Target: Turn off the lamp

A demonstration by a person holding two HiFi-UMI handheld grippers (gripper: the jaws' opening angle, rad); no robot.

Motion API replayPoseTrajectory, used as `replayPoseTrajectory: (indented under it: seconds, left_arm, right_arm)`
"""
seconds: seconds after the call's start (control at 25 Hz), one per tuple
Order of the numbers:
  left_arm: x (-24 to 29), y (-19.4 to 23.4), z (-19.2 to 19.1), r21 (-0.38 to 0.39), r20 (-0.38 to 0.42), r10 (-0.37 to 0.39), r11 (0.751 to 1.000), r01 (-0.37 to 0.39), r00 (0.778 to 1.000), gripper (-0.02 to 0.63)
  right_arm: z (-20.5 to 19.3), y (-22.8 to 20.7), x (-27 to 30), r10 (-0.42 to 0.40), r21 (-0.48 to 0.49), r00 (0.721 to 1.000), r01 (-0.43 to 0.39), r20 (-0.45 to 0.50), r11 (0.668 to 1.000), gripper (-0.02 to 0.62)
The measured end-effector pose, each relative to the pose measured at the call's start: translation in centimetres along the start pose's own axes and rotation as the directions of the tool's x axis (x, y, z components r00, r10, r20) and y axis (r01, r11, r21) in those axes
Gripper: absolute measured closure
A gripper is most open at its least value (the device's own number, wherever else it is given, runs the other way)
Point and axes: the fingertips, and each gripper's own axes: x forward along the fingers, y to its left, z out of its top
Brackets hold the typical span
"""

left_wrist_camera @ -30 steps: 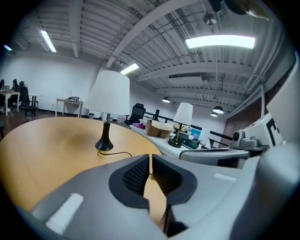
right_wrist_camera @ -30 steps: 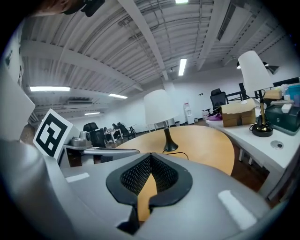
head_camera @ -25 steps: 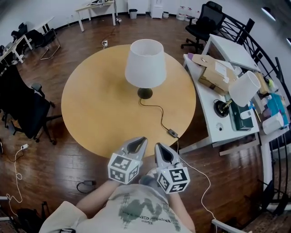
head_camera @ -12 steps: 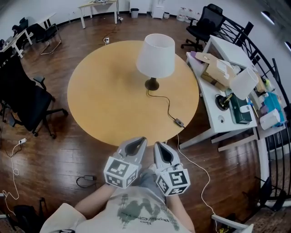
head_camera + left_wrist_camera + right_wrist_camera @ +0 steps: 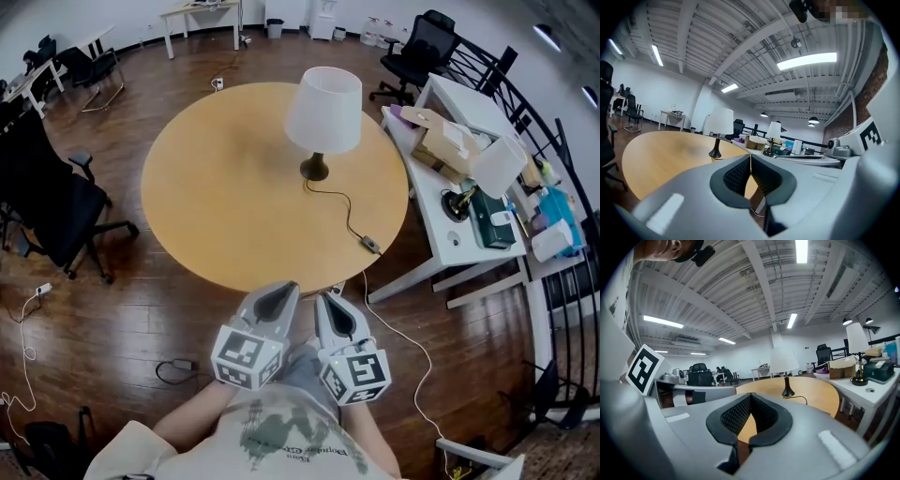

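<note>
Head view: the left gripper [image 5: 273, 298] and right gripper [image 5: 334, 314] sit side by side, roughly level, at the near edge of the round counter [image 5: 216, 187]. The lamp [image 5: 323, 112] stands toward its far side.

Left gripper view: jaws pressed together, empty.

Right gripper view: jaws likewise together, pinching nothing.

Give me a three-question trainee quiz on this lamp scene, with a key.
1. True or false: the left gripper and the right gripper are both shut and empty.
2. Pick one: the lamp has an inline switch. It lies A) on the round table, near its edge; B) in the left gripper; C) in the right gripper.
3. Fill in: the lamp's shade is ___.
Key: 1 true; 2 A; 3 white.
</note>
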Motion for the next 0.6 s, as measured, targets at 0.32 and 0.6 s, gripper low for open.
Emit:
replayPoseTrajectory:
  seconds: [0.32, 0.6]
  left_arm:
    - [-1.4, 0.3, 0.0, -0.005, 0.008, 0.026, 1.0, -0.026, 1.0, 0.6]
    - [-1.9, 0.5, 0.0, -0.006, 0.013, 0.034, 0.999, -0.034, 0.999, 0.6]
  right_arm:
    - [0.0, 1.4, 0.1, 0.036, -0.005, 0.999, -0.036, -0.006, 0.999, 0.595]
    - [-0.1, 2.1, 0.0, 0.048, -0.011, 0.999, -0.048, -0.007, 0.999, 0.595]
